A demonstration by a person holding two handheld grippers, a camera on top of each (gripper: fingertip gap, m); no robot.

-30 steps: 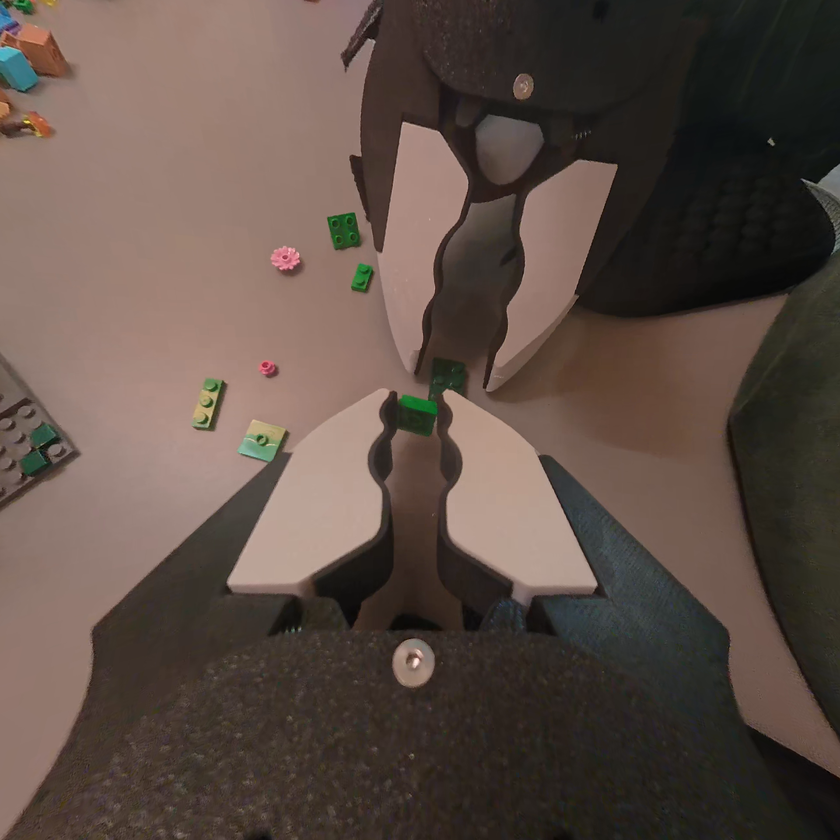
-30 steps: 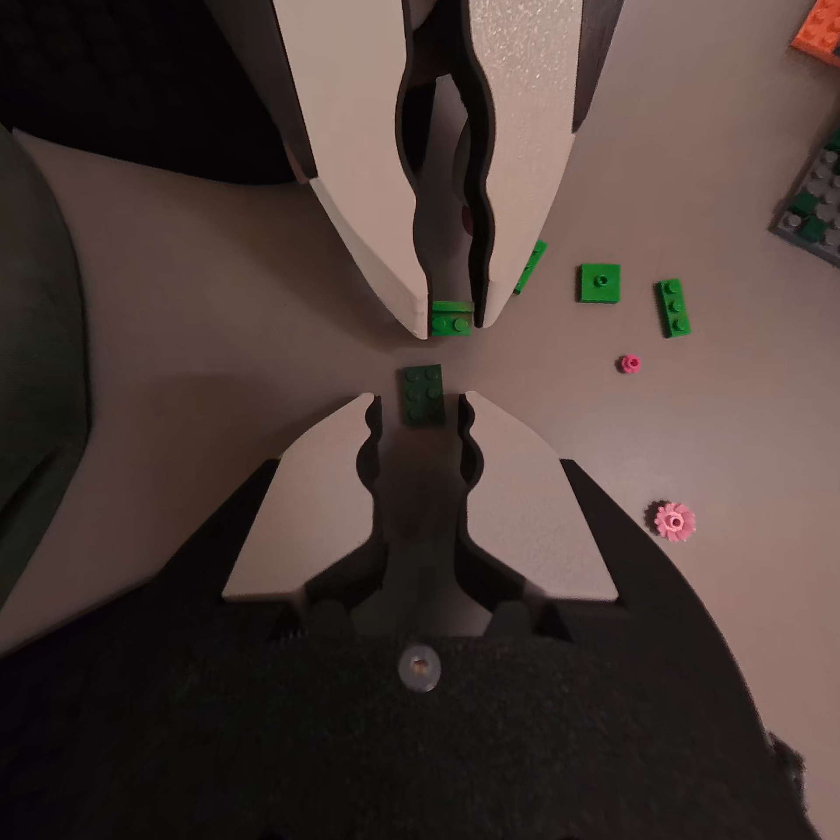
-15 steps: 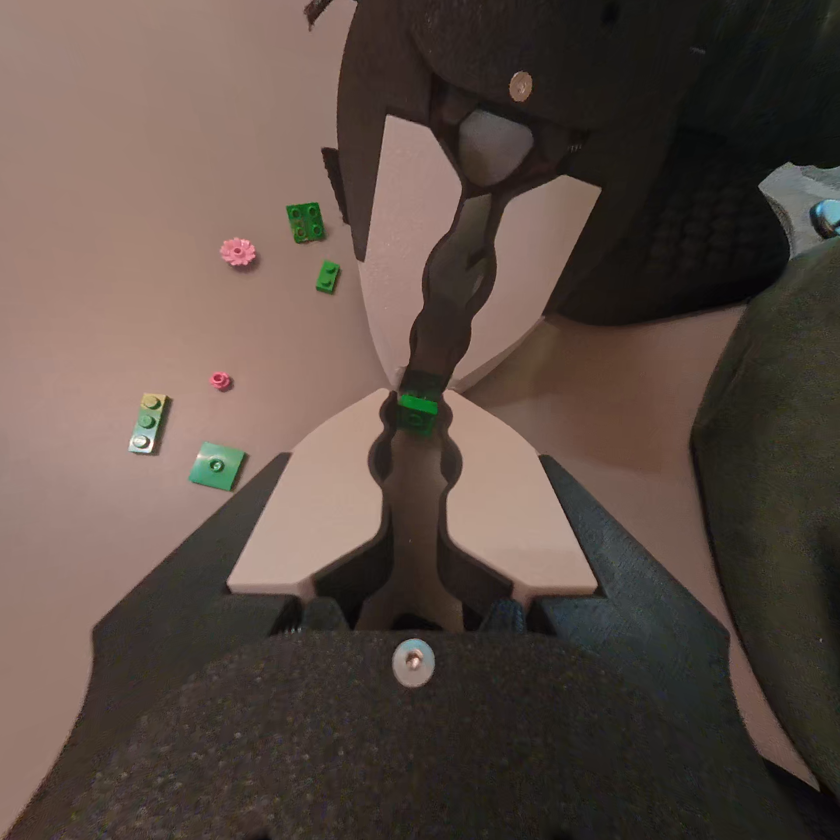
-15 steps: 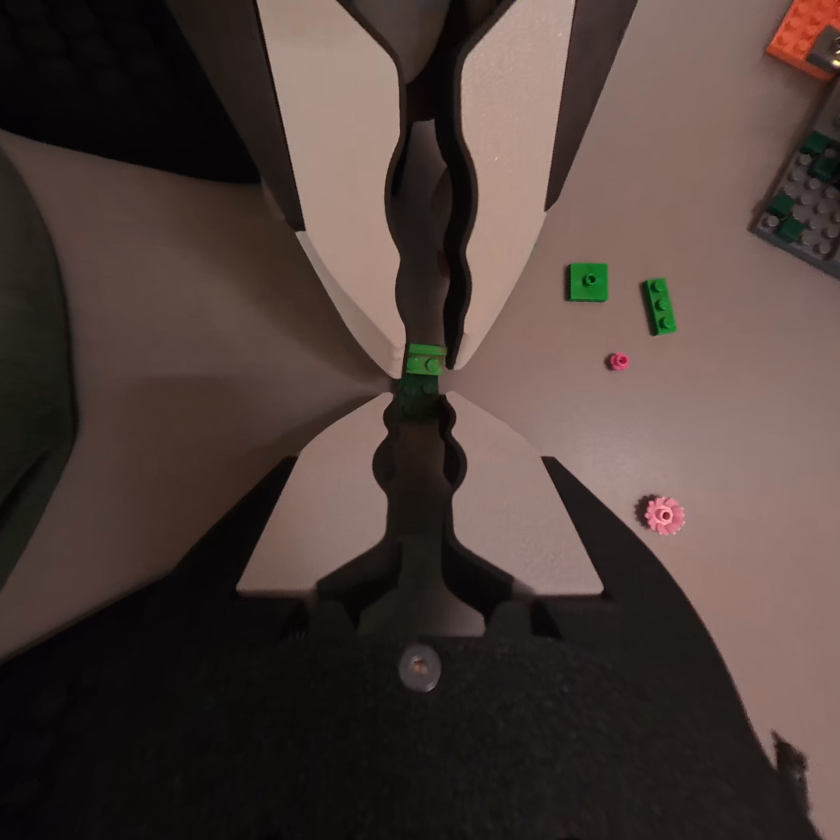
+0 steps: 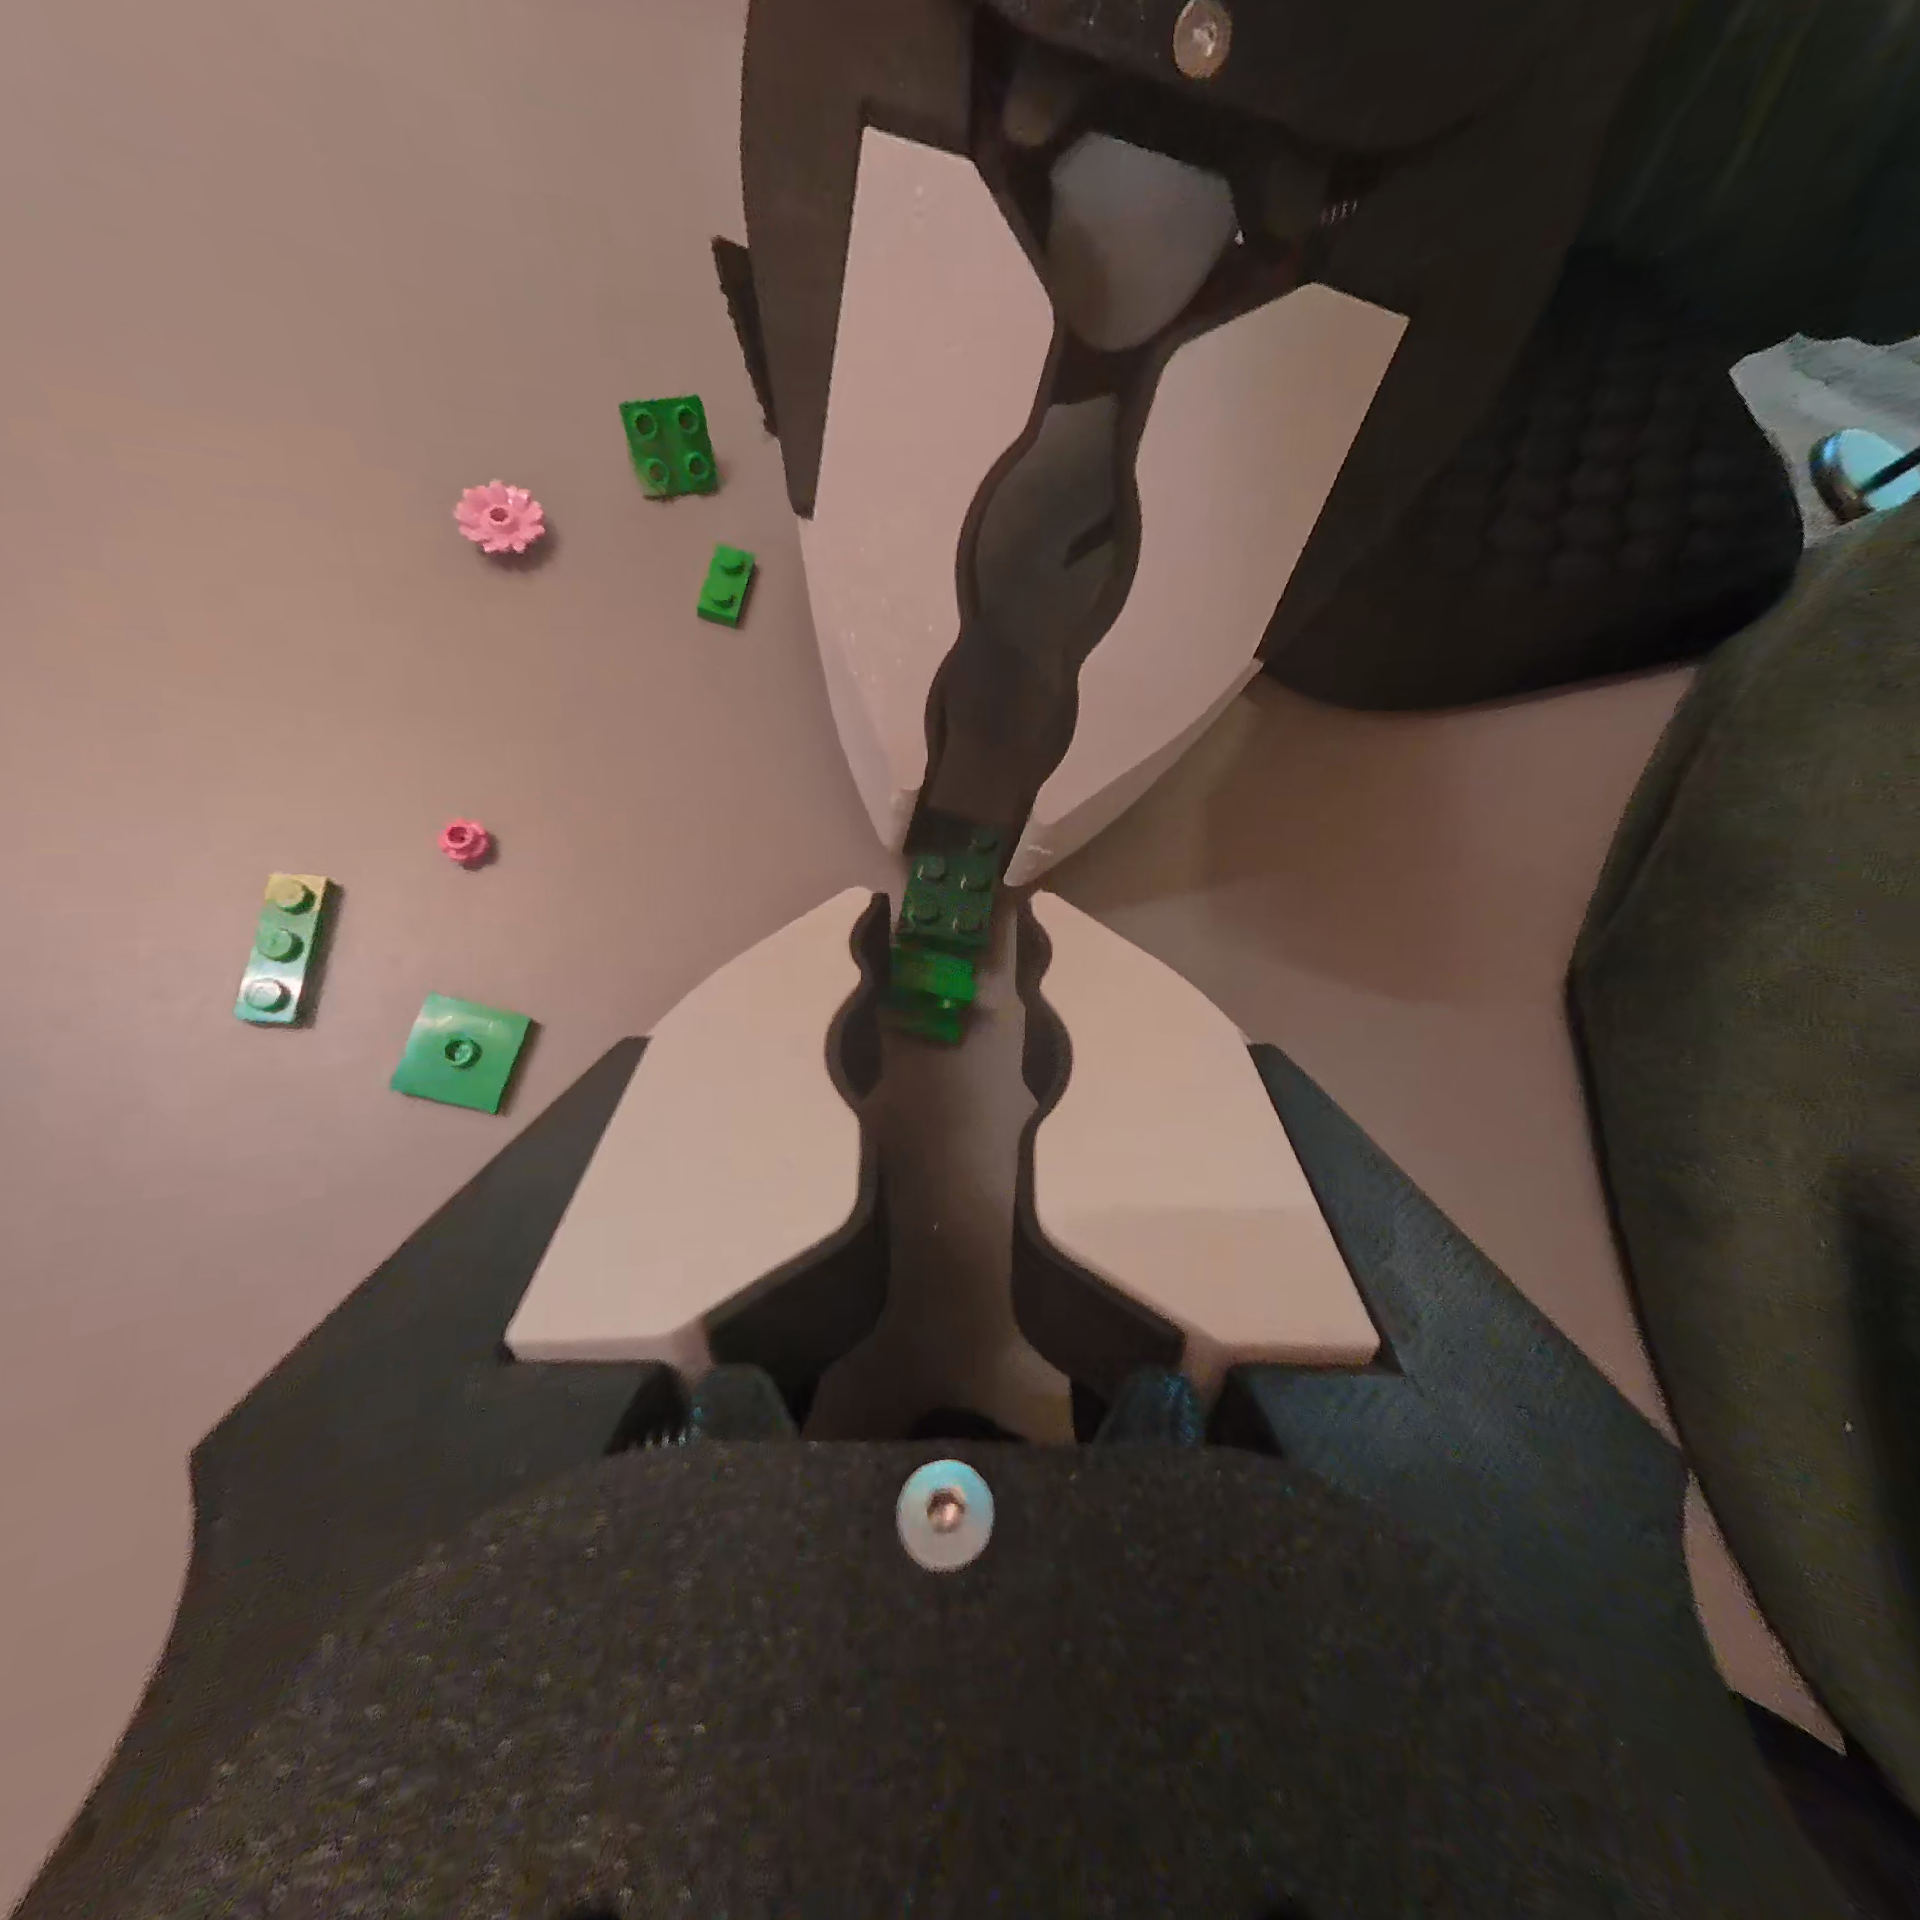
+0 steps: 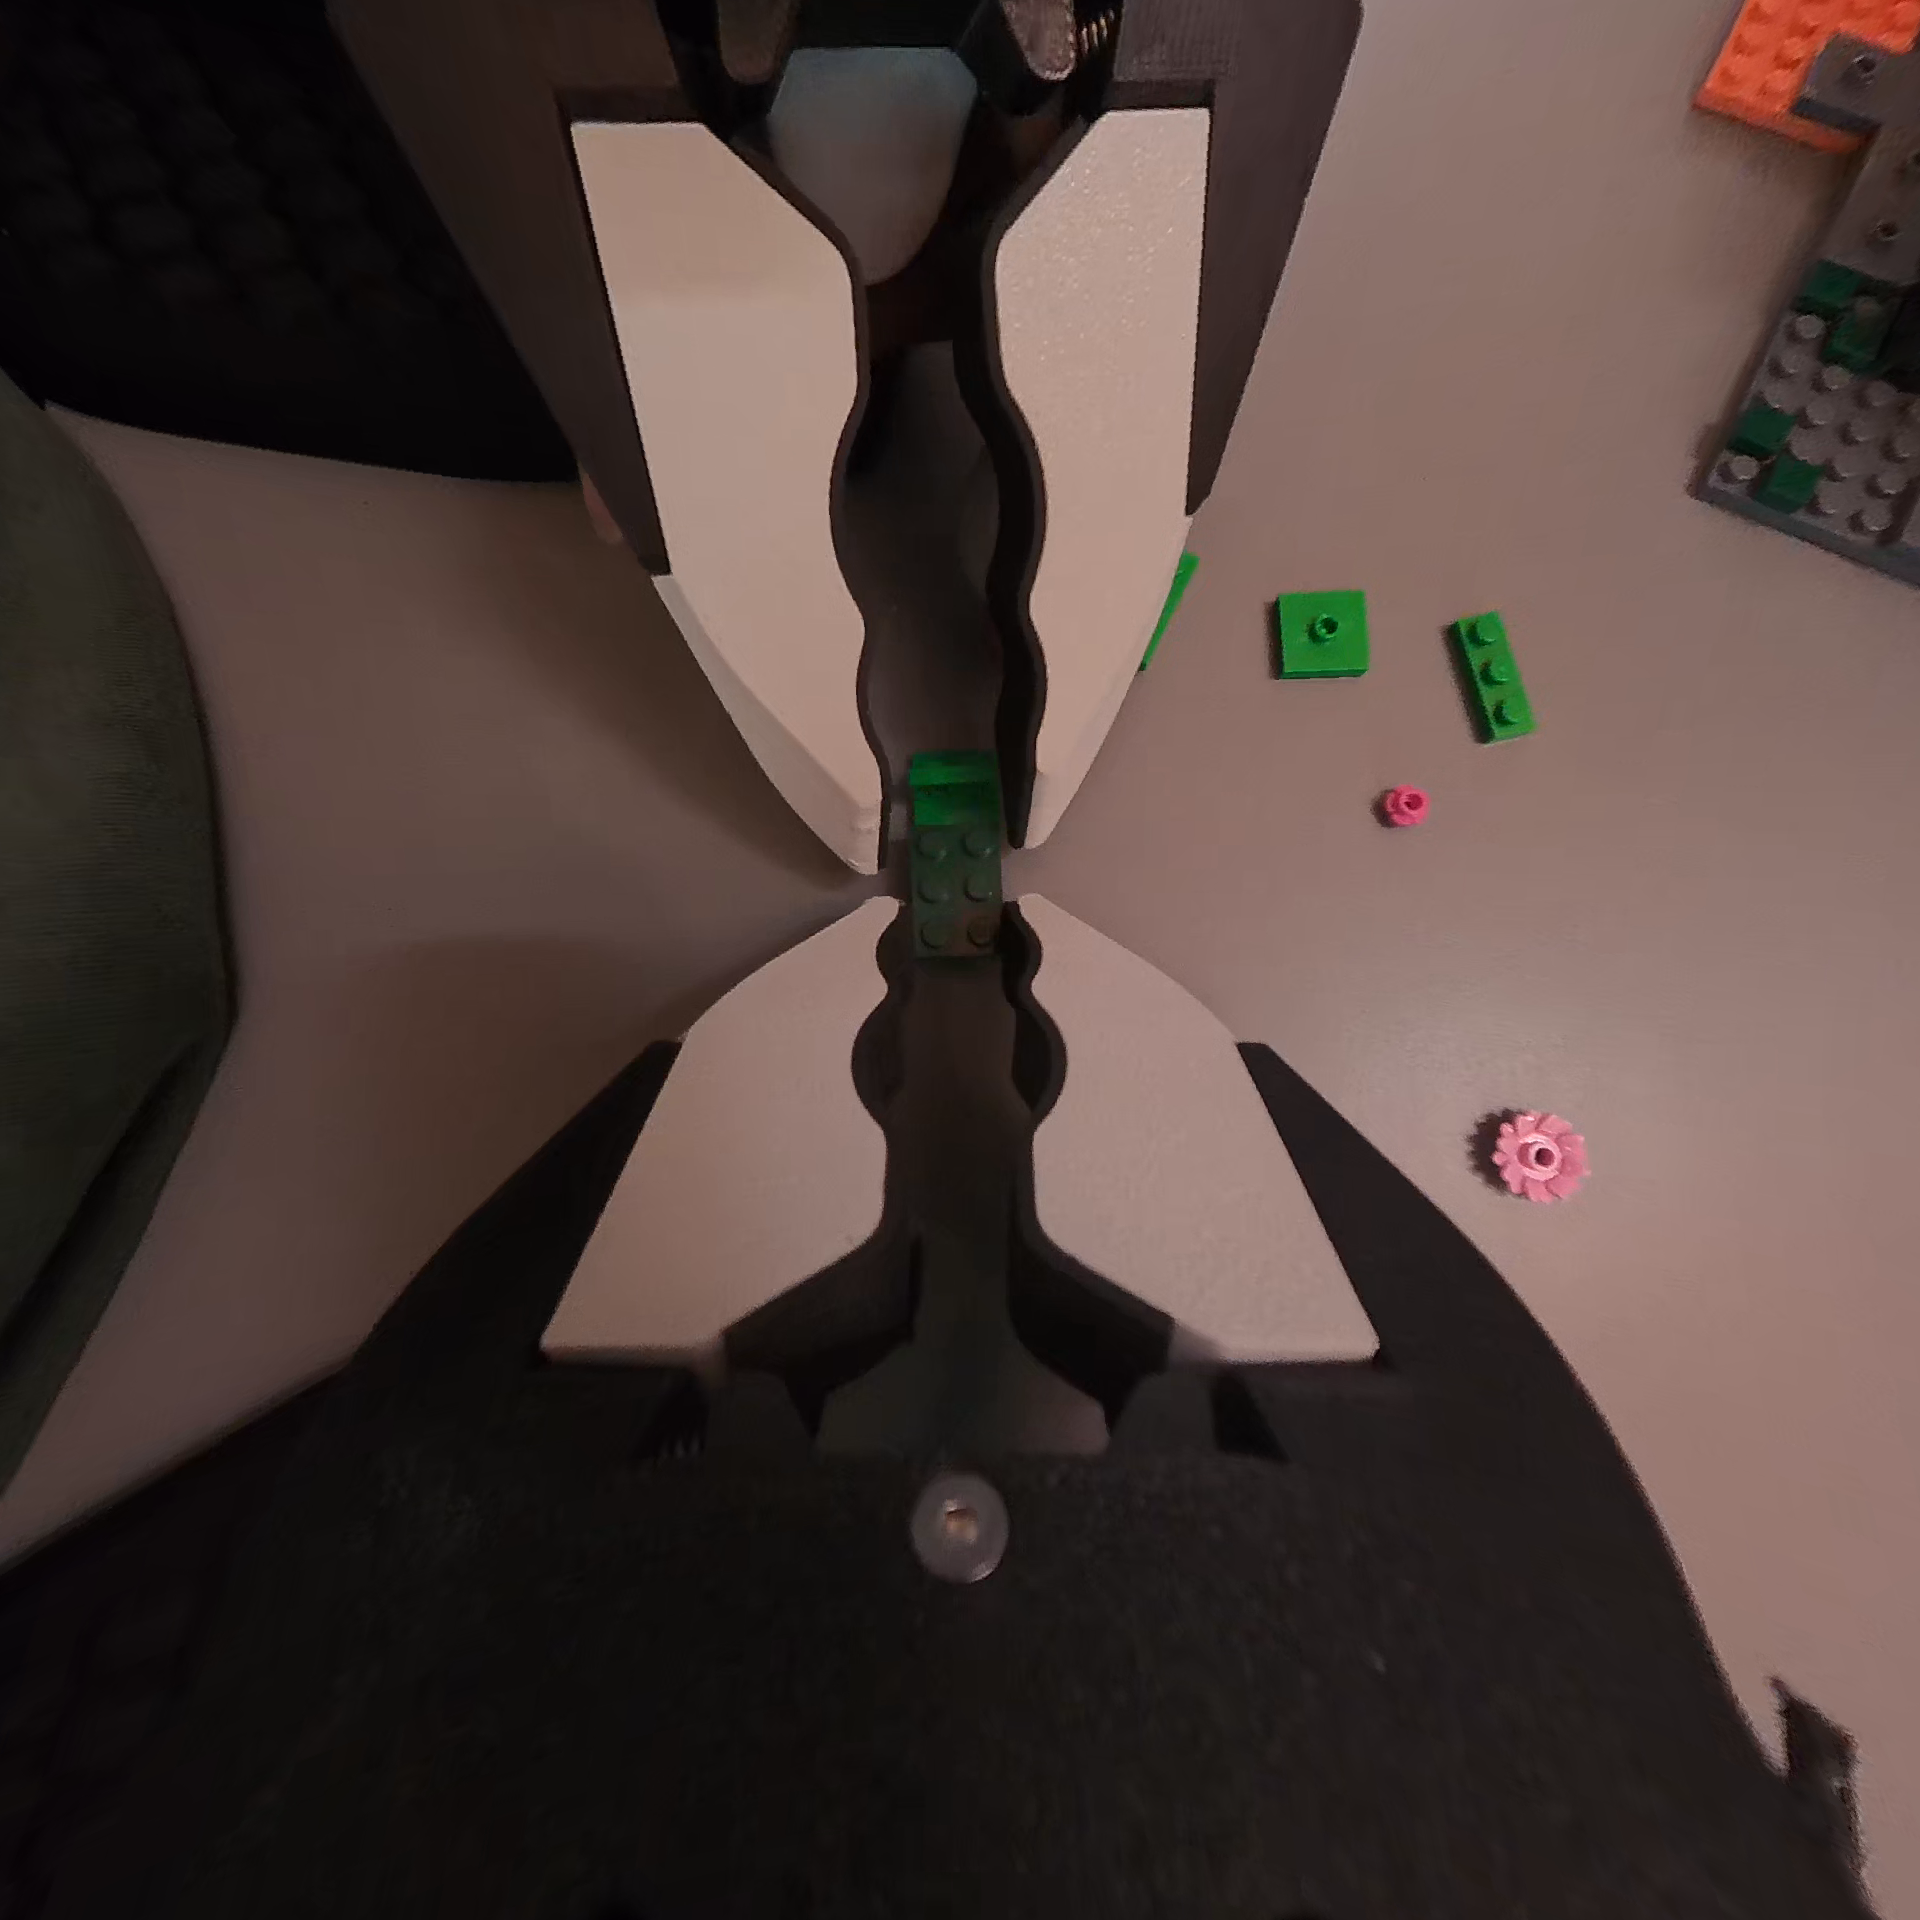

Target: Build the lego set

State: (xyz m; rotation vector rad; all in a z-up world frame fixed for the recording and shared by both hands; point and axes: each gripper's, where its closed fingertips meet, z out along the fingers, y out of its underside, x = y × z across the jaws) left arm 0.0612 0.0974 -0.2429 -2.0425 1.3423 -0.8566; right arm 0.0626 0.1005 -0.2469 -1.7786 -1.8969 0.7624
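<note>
- Step in hand, as I judge it: joining two green pieces. The right gripper (image 6: 951, 920) is clenched on the dark green 2x3 plate (image 6: 954, 894); the bright green small plate (image 5: 932, 995) sits at that plate's far end, between the tips of the left gripper (image 5: 948, 920).
- Whether the left gripper's tips pinch the small plate or stand just off it, I cannot tell.
- Next move probably calls for a square, firm press with studs aligned.
- Loose on the table (image 5: 260, 312), off to one side: a pink flower (image 5: 500, 517), a green 2x2 plate (image 5: 668, 447) and a green 1x3 plate (image 6: 1493, 676); nothing blocks the joint.

Items partly hidden or cropped
Green plate (image 6: 1169, 613) behind left gripper (image 6: 951, 831) finger; grey baseplate (image 6: 1829, 447), orange plate (image 6: 1777, 73) cropped at right edge.
</note>
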